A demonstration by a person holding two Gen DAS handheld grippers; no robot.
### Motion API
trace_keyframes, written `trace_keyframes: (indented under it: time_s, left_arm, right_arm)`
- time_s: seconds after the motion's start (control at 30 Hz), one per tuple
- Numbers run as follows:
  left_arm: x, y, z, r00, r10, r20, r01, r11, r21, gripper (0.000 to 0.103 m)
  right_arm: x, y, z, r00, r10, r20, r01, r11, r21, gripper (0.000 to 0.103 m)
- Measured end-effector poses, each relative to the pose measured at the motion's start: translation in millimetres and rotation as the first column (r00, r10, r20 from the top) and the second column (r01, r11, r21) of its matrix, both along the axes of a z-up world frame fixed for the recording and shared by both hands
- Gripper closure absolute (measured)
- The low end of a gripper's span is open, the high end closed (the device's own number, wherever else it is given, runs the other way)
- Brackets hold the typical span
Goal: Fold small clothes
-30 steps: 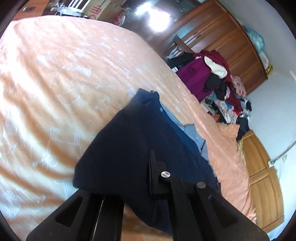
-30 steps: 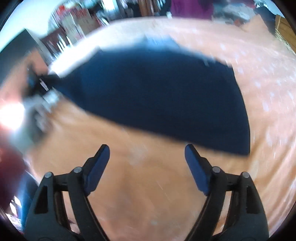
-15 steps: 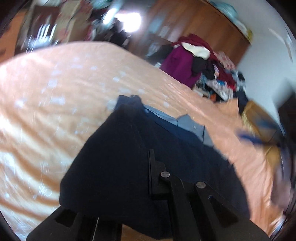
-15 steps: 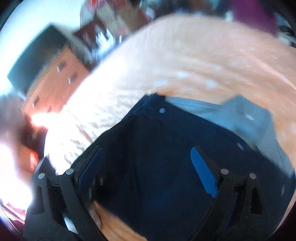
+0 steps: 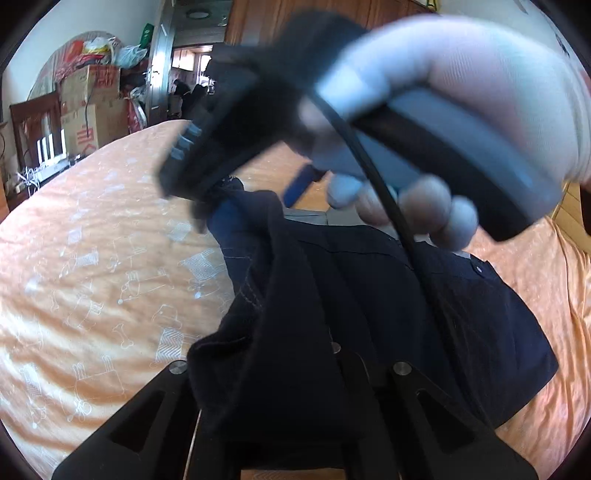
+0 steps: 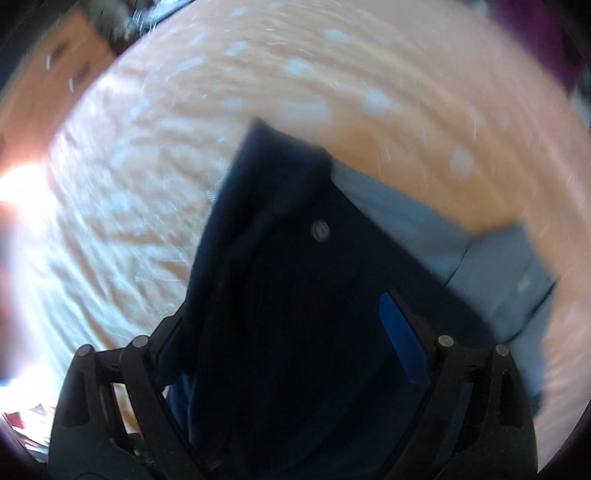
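A dark navy garment with a metal button lies on the orange bedsheet. My left gripper is shut on a bunched fold of its near edge, which drapes over the fingers. A gloved hand holds the right gripper just above the garment's far end, blurred, with one blue pad showing. In the right wrist view the right gripper is open, its fingers straddling the navy garment near the button. A pale grey-blue lining sticks out at the right.
The orange bedsheet spreads all around the garment. Cardboard boxes and clutter stand beyond the bed at the far left. A wooden wardrobe is behind, and wooden furniture lies past the bed's right edge.
The right gripper has swung in from the bare sheet to over the garment's buttoned end, still open. The left gripper keeps its hold; its view has turned left.
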State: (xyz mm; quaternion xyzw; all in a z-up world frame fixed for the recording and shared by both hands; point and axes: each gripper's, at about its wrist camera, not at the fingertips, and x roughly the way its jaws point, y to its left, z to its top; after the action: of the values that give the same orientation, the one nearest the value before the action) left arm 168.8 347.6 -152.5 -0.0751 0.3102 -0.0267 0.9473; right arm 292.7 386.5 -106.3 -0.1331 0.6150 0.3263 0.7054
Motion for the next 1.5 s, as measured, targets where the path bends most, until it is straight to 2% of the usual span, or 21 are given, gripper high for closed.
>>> trace_keyframes:
  time_s: [0.03, 0.07, 0.1, 0.13, 0.2, 0.33, 0.43, 0.5, 0.6, 0.67, 0.73, 0.9, 1.0, 1.1, 1.17, 1.2, 1.23, 1.3, 1.37, 1.43, 1.5]
  left_arm:
    - [1.2, -1.1, 0.2, 1.0, -0.003, 0.0, 0.003, 1.0, 0.001, 0.1]
    - [2.0, -2.6, 0.5, 1.0, -0.006, 0.001, 0.006, 1.0, 0.007, 0.1]
    - [1.8, -4.8, 1.1, 1.0, -0.011, 0.004, 0.011, 1.0, 0.021, 0.1]
    - [1.5, -8.8, 2.6, 1.0, -0.023, 0.009, 0.023, 0.999, 0.036, 0.1]
    - [0.9, -16.2, 6.3, 0.999, -0.051, 0.017, 0.05, 0.997, 0.058, 0.098]
    - [-9.5, -46.4, 32.6, 0.984, -0.157, 0.079, 0.148, 0.984, 0.1, 0.098]
    - [-16.1, -90.6, 59.0, 0.941, -0.317, 0.123, 0.303, 0.946, 0.117, 0.097]
    - [-14.2, -131.2, 65.3, 0.888, -0.447, 0.109, 0.433, 0.892, 0.13, 0.094]
    - [-9.6, -209.4, 52.4, 0.783, -0.621, 0.028, 0.608, 0.774, 0.176, 0.09]
    - [-6.4, -245.2, 41.2, 0.734, -0.679, -0.017, 0.67, 0.721, 0.176, 0.088]
    - [-2.7, -282.1, 33.0, 0.696, -0.715, -0.058, 0.714, 0.682, 0.155, 0.084]
    - [12.6, -330.2, 5.4, 0.65, -0.747, -0.141, 0.76, 0.644, 0.092, 0.079]
    - [12.0, -350.7, -27.7, 0.61, -0.761, -0.221, 0.79, 0.605, 0.098, 0.072]
    - [11.8, -356.6, -47.1, 0.605, -0.76, -0.237, 0.791, 0.607, 0.076, 0.068]
    - [10.4, -350.4, -41.8, 0.611, -0.754, -0.241, 0.786, 0.616, 0.064, 0.067]
    - [3.6, -345.3, -35.2, 0.614, -0.75, -0.247, 0.783, 0.617, 0.074, 0.067]
    - [-2.8, -335.8, -28.8, 0.612, -0.752, -0.242, 0.786, 0.614, 0.079, 0.067]
    - [-30.7, -304.8, -11.0, 0.622, -0.755, -0.208, 0.782, 0.614, 0.108, 0.056]
    - [-57.0, -271.3, 2.6, 0.658, -0.731, -0.181, 0.753, 0.643, 0.14, 0.05]
    - [-75.3, -237.4, 10.3, 0.708, -0.689, -0.158, 0.707, 0.694, 0.137, 0.049]
    - [-88.9, -200.8, 11.8, 0.769, -0.621, -0.149, 0.639, 0.755, 0.15, 0.048]
  right_arm:
    - [0.9, -6.5, -3.7, 0.999, -0.007, -0.054, 0.01, 0.998, 0.059, 0.036]
    - [-0.2, -12.5, -7.5, 0.994, -0.005, -0.111, 0.019, 0.992, 0.123, 0.048]
    - [-1.8, -19.1, -11.0, 0.988, -0.004, -0.153, 0.032, 0.983, 0.181, 0.072]
    - [-4.0, -27.2, -11.4, 0.986, -0.005, -0.164, 0.043, 0.972, 0.23, 0.086]
    - [-7.4, -48.5, -2.3, 0.988, -0.024, -0.151, 0.072, 0.945, 0.319, 0.095]
    - [-16.2, -144.4, 26.5, 0.983, -0.151, -0.106, 0.184, 0.848, 0.497, 0.098]
    - [-27.7, -250.5, 29.9, 0.948, -0.292, -0.127, 0.308, 0.739, 0.599, 0.098]
    - [-34.3, -312.9, 16.3, 0.911, -0.378, -0.165, 0.394, 0.68, 0.618, 0.098]
    - [-41.8, -395.4, -17.8, 0.837, -0.484, -0.253, 0.522, 0.574, 0.631, 0.099]
    - [-45.5, -433.0, -33.3, 0.802, -0.518, -0.299, 0.57, 0.513, 0.642, 0.099]
    - [-44.3, -459.9, -49.6, 0.777, -0.53, -0.34, 0.604, 0.478, 0.637, 0.099]
    - [-44.0, -492.8, -91.5, 0.731, -0.554, -0.398, 0.663, 0.438, 0.607, 0.099]
    - [-47.8, -499.5, -111.8, 0.718, -0.552, -0.424, 0.681, 0.43, 0.593, 0.099]
    - [-44.4, -508.6, -117.8, 0.722, -0.512, -0.465, 0.682, 0.415, 0.602, 0.098]
    - [-48.5, -512.4, -107.9, 0.726, -0.499, -0.473, 0.681, 0.423, 0.598, 0.093]
    - [-53.2, -513.6, -101.6, 0.73, -0.494, -0.472, 0.677, 0.434, 0.594, 0.086]
    - [-58.3, -515.9, -96.8, 0.734, -0.486, -0.475, 0.674, 0.431, 0.6, 0.07]
    - [-81.3, -522.2, -84.2, 0.74, -0.475, -0.476, 0.666, 0.422, 0.615, 0.051]
    - [-104.3, -519.4, -75.1, 0.759, -0.463, -0.458, 0.646, 0.45, 0.616, 0.045]
    - [-125.1, -515.1, -70.8, 0.773, -0.457, -0.44, 0.632, 0.485, 0.605, 0.037]
    - [-144.5, -507.0, -68.1, 0.789, -0.448, -0.422, 0.613, 0.519, 0.595, 0.037]
